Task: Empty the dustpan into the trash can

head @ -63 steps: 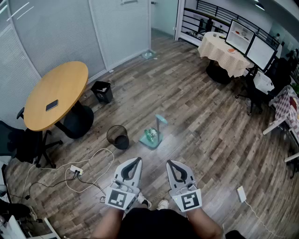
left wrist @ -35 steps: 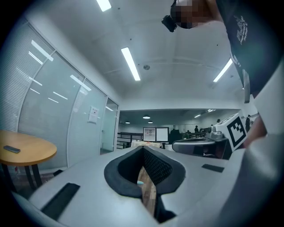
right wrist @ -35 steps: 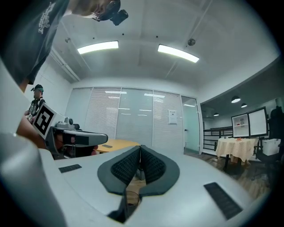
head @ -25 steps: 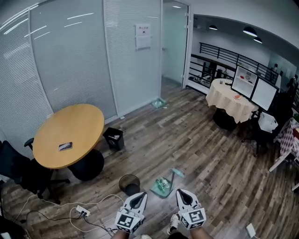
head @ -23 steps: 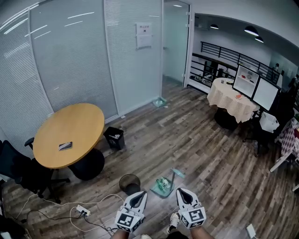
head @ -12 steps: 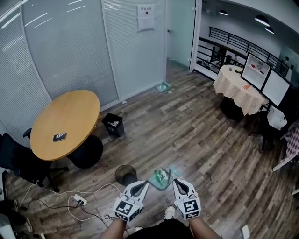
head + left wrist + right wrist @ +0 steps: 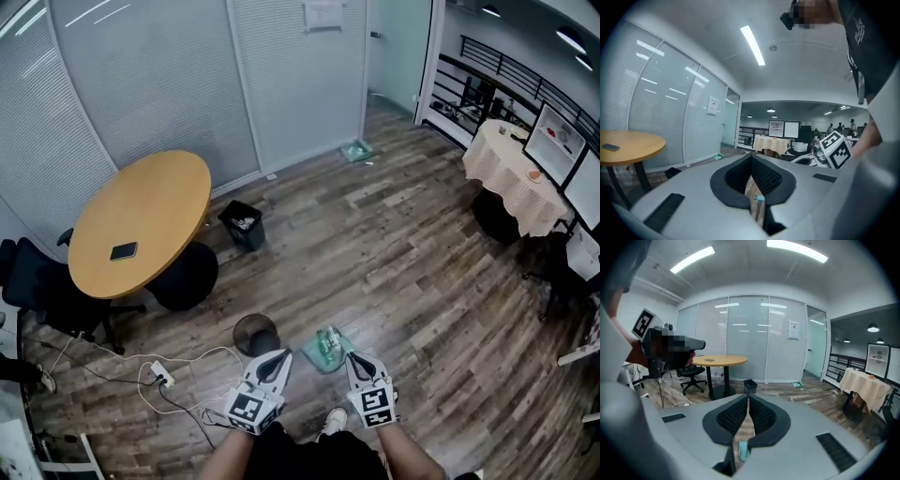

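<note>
The left gripper (image 7: 270, 357) and right gripper (image 7: 357, 360) are hovering low at 6 o'clock, both clenched on nothing, jaw tips meeting. Just beyond and between them, at 12 o'clock, the dustpan (image 7: 327, 345) is lying on the floor with litter in it, untouched. The trash can (image 7: 255, 333) is standing near its 9 o'clock. The approach looks to be in hand; next, one gripper needs opening and closing on the pan's handle. A bin (image 7: 244, 225) is sitting farther off at 11 o'clock.
</note>
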Demonstrator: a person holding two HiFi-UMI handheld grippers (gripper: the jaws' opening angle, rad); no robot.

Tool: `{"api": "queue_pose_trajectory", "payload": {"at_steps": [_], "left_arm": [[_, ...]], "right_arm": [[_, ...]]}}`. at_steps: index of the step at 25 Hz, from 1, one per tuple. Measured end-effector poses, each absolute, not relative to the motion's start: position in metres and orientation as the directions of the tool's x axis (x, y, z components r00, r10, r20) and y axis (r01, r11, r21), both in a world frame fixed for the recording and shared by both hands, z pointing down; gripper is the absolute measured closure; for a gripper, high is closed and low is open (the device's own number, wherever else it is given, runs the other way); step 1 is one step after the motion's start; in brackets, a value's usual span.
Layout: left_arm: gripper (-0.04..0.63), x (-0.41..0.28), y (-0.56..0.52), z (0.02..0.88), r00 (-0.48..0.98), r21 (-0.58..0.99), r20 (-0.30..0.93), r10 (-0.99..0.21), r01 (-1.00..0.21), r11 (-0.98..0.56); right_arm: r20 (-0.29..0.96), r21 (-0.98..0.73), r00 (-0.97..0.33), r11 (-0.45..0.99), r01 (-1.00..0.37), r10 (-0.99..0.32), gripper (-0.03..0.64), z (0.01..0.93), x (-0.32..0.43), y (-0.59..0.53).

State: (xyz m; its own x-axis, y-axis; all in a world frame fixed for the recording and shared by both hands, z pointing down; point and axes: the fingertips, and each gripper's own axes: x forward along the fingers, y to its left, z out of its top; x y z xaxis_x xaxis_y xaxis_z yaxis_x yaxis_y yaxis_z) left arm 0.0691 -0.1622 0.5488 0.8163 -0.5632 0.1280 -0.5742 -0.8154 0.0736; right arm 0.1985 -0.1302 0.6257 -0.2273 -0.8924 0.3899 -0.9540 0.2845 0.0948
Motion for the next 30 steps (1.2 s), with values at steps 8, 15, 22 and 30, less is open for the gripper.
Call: {"api": "queue_pose_trajectory", "payload": {"at_steps": [8, 15, 22, 30], "left_arm": [[0.584, 0.072, -0.203, 0.576, 0.811, 0.117, 0.171, -0.559, -0.580, -0.806], [0.584, 0.078, -0.226, 0.593, 0.827, 0.137, 0.189, -0.529, -0.556, -0.820], [0.584, 0.072, -0.230, 0.613, 0.813, 0.154, 0.236, -0.533, -0.573, -0.805], [0.584, 0.065, -0.230, 0.632, 0.803, 0.174, 0.260, -0.536, -0.585, -0.792]], "right_arm": [[0.528, 0.072, -0.237, 0.321, -0.944, -0.815, 0.452, 0.681, 0.202, -0.171], [0.678, 0.075, -0.225, 0.371, -0.926, -0.699, 0.364, 0.755, 0.213, -0.195], [0.796, 0.016, -0.232, 0.402, -0.915, -0.560, 0.336, 0.817, 0.217, -0.205], [0.875, -0.019, -0.201, 0.384, -0.923, -0.441, 0.327, 0.868, 0.223, -0.212]]}}
